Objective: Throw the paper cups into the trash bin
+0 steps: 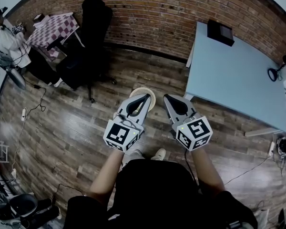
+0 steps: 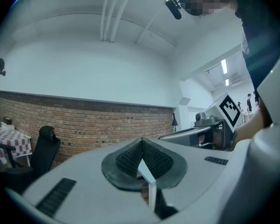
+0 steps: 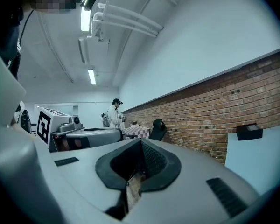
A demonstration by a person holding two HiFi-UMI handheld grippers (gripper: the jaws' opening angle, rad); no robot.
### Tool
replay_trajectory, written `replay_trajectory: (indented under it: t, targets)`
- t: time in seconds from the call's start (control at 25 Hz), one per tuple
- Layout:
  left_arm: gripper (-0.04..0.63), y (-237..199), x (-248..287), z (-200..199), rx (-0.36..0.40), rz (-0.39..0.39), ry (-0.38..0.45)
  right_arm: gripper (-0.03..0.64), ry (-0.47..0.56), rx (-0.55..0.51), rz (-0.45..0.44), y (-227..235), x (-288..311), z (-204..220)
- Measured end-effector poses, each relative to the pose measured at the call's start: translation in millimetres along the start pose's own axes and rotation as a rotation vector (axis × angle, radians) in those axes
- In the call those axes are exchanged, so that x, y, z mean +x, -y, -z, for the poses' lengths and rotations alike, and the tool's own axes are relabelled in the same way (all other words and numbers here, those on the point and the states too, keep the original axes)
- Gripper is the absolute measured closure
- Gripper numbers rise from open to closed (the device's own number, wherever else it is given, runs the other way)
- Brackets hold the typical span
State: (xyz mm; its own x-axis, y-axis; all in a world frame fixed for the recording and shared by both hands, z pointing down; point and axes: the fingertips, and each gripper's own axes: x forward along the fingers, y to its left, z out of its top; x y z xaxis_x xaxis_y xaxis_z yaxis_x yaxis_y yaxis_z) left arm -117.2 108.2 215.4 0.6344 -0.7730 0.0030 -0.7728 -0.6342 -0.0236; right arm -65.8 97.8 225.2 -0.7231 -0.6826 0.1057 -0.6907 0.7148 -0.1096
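Note:
In the head view both grippers are held out level over the wooden floor, side by side. My left gripper point(image 1: 145, 98) is shut, and a round cream paper cup point(image 1: 144, 94) with a ribbed rim sits right at its tip. The left gripper view shows a thin white cup wall point(image 2: 148, 177) pinched under the closed pads. My right gripper point(image 1: 167, 98) has its jaws together too. A tan sliver point(image 3: 132, 189) shows in the slit below its pads, and I cannot tell whether that is something held or just the floor. I can pick out no trash bin.
A light blue table point(image 1: 233, 75) with a black box point(image 1: 220, 31) stands ahead on the right. A black office chair point(image 1: 93, 27) and a checkered table point(image 1: 55, 26) stand by the brick wall at the left, near a person point(image 1: 2, 38). Cables trail over the floor.

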Motion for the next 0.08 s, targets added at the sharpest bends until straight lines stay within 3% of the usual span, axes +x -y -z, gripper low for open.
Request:
replay_trajectory:
  t: [0.08]
  targets:
    - [0.586, 0.3, 0.1, -0.6, -0.005, 0.001, 0.003, 0.613, 0.0, -0.001, 0.001, 0.1, -1.4, -0.4]
